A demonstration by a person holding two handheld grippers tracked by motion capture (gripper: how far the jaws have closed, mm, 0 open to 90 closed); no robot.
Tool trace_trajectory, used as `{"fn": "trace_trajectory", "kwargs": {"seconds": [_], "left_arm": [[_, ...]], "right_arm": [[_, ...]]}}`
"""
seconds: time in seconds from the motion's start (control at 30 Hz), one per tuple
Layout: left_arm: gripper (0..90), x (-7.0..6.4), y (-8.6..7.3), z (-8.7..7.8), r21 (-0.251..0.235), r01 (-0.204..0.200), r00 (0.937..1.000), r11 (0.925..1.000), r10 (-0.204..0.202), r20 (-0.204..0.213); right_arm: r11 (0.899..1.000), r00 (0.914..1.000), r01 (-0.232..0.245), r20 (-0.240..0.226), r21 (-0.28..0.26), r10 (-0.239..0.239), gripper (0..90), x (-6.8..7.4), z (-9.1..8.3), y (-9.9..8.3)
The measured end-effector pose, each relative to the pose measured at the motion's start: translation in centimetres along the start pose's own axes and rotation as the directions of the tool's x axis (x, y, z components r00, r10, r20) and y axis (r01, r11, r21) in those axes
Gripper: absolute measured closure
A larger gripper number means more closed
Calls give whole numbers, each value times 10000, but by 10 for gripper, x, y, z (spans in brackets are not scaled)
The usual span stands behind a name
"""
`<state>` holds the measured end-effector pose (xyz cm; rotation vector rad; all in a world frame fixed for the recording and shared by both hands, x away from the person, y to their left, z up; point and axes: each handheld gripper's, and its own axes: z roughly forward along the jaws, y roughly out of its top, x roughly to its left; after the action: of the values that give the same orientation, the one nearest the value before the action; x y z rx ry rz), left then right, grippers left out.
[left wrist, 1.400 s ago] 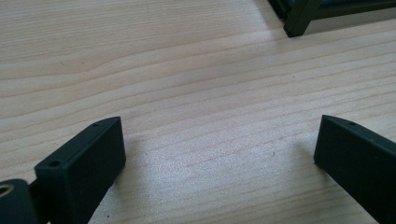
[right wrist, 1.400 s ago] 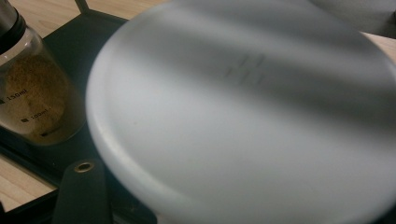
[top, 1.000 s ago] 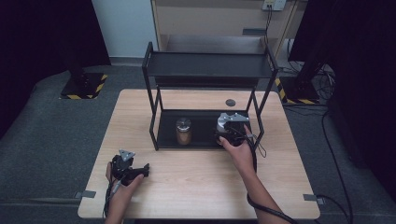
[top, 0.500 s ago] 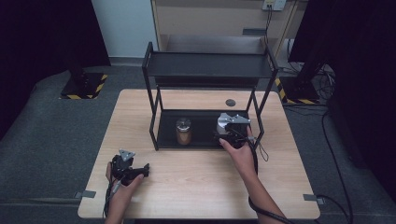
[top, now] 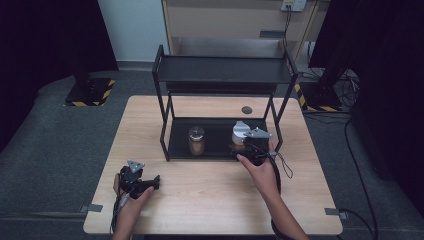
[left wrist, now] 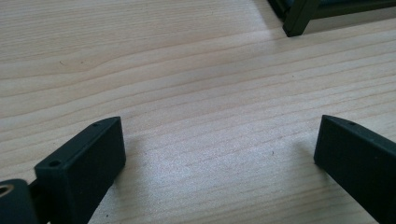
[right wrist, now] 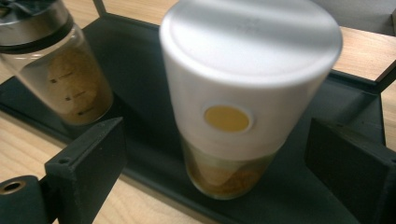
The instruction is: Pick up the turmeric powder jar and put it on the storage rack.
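— What is sitting on the table (top: 210,200) from above?

— One black two-shelf rack (top: 222,70) is standing at the middle, and two jars are resting on its bottom shelf. The white-capped jar (top: 240,134) is sitting toward the right end, and the silver-lidded jar (top: 196,140) is standing left of it, well apart. One small dark disc (top: 246,109) is lying on the wood behind the rack.

— And the two claws?

— The right gripper (top: 242,149) is hovering at the shelf's front edge, right at the white-capped jar. The left gripper (top: 156,180) is lying near the table's front left, well away from the rack.

— What are the close views adding?

— The right gripper view is showing the white-capped jar (right wrist: 243,93) between wide-spread jaws, neither one touching it, with brown powder below its cap and a round yellow spot on the cap's side. The silver-lidded jar (right wrist: 56,70) is showing at upper left. The left gripper view is showing its jaws spread wide over bare wood, gripping nothing, with one rack foot (left wrist: 299,21) at the top.
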<state>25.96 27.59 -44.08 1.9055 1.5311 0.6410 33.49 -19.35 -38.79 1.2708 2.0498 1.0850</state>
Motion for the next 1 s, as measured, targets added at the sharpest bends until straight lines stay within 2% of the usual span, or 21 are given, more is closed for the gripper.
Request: {"fn": "trace_trajectory", "kwargs": {"seconds": [0.43,0.87,1.0], "left_arm": [[7,0,0,0,14,-11,10000,10000,11,-10],[5,0,0,0,4,7,10000,10000,-7,-12],[5,-1,0,0,3,16,10000,10000,-16,-20]], "right_arm": [[9999,9997,-164,-200,-24,163,55,3,-19,-18],[9997,9989,186,-422,131,-180,53,-3,-37,-34],[9997,9987,157,-495,195,-147,53,-4,-40,-38]]}}
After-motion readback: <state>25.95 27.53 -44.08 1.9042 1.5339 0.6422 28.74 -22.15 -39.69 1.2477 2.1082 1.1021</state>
